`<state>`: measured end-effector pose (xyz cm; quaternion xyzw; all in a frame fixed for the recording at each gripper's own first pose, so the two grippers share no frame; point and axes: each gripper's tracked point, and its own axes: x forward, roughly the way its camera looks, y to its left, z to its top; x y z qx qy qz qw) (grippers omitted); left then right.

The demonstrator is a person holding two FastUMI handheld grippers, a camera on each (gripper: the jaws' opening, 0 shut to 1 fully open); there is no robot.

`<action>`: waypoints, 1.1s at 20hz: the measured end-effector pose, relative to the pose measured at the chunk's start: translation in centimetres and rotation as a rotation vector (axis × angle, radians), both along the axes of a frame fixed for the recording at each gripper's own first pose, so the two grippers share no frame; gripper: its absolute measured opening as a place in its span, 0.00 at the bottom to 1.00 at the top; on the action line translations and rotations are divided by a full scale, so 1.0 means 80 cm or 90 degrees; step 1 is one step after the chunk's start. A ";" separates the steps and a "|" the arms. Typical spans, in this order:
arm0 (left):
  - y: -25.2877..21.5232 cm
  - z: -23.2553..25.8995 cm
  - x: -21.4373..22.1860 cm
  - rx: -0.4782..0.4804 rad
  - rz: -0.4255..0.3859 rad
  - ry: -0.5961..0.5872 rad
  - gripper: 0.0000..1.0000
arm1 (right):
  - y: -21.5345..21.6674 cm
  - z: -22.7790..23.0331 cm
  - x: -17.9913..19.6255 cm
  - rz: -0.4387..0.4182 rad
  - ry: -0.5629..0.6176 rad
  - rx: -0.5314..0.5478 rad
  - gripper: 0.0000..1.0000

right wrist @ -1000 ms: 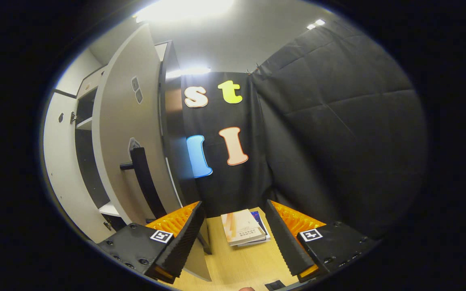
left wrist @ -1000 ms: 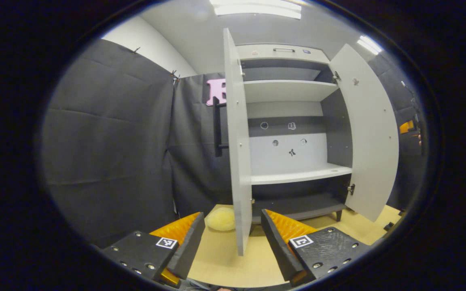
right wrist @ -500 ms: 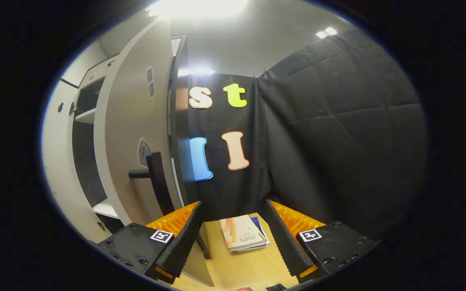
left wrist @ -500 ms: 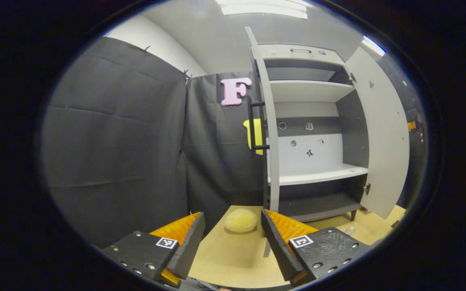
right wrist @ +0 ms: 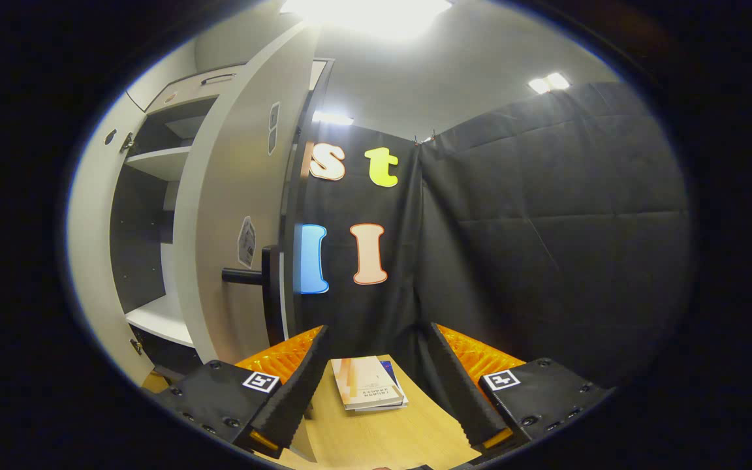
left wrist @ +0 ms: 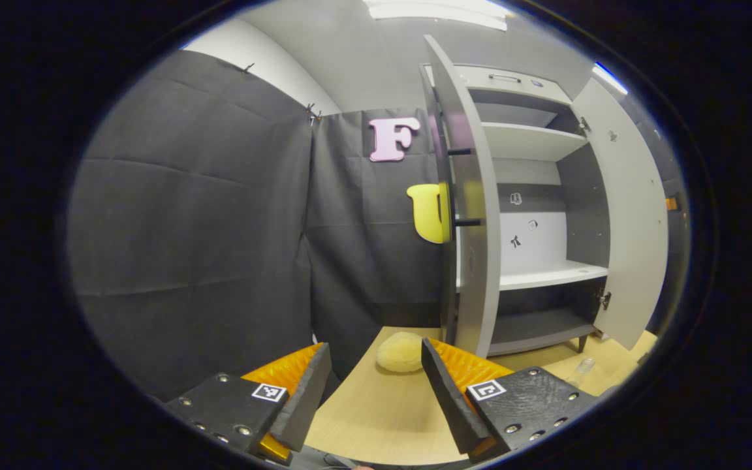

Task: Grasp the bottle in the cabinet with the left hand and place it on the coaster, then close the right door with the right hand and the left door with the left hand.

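Left gripper view: your left gripper hangs low over the worktop w/ fingers spread, nothing between them. Cabinet stands ahead and to the right, both doors open. The left door is edge-on to you, its bar handle on the side facing the booth wall; the right door swings out wide beyond it. Shelves that you can see are bare. A clear bottle sits on the worktop low at right, near the foot of the right door; it's small and partly cut off, so can't tell if a coaster is under it. A yellow sponge lies on the worktop just beyond your right finger, near the left door's bottom edge. Right gripper view: your right gripper also has fingers spread and empty, low over the worktop. The right door is close on the left, outer face toward you, handle sticking out just above your left finger. Books lie stacked on the worktop between the fingers, farther off. Progress, as I judge it: bottle looks out of the cabinet, so step 1 prob done, coaster unconfirmed. Both doors are left to close: right w/ right gripper first, which looks well placed for it, then left w/ left.
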<state>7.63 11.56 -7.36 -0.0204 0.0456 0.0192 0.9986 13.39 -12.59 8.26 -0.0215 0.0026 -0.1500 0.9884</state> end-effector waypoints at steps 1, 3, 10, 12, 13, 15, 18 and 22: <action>0.005 -0.003 0.002 -0.003 -0.001 0.002 0.86 | 0.005 -0.001 -0.001 0.002 0.000 0.016 0.97; 0.008 -0.011 0.008 -0.003 -0.004 0.005 0.84 | 0.012 -0.005 -0.003 -0.004 0.002 0.012 0.97; 0.024 -0.025 0.018 -0.007 -0.012 0.011 0.84 | 0.055 -0.004 -0.004 0.009 0.001 0.002 0.97; 0.032 -0.028 0.018 -0.007 -0.013 0.012 0.84 | 0.065 -0.003 -0.004 0.010 -0.001 -0.002 0.97; 0.036 -0.030 0.017 -0.008 -0.013 0.012 0.84 | 0.070 -0.003 -0.003 0.012 0.000 -0.001 0.97; 0.041 -0.032 0.019 -0.012 -0.013 0.014 0.84 | 0.083 -0.003 -0.001 0.020 0.001 0.003 0.97; 0.046 -0.038 0.022 -0.018 -0.014 0.019 0.86 | 0.107 -0.004 0.005 0.041 0.001 0.005 0.97; 0.057 -0.040 0.019 -0.017 -0.007 0.015 0.86 | 0.149 -0.005 0.019 0.079 0.002 0.010 0.97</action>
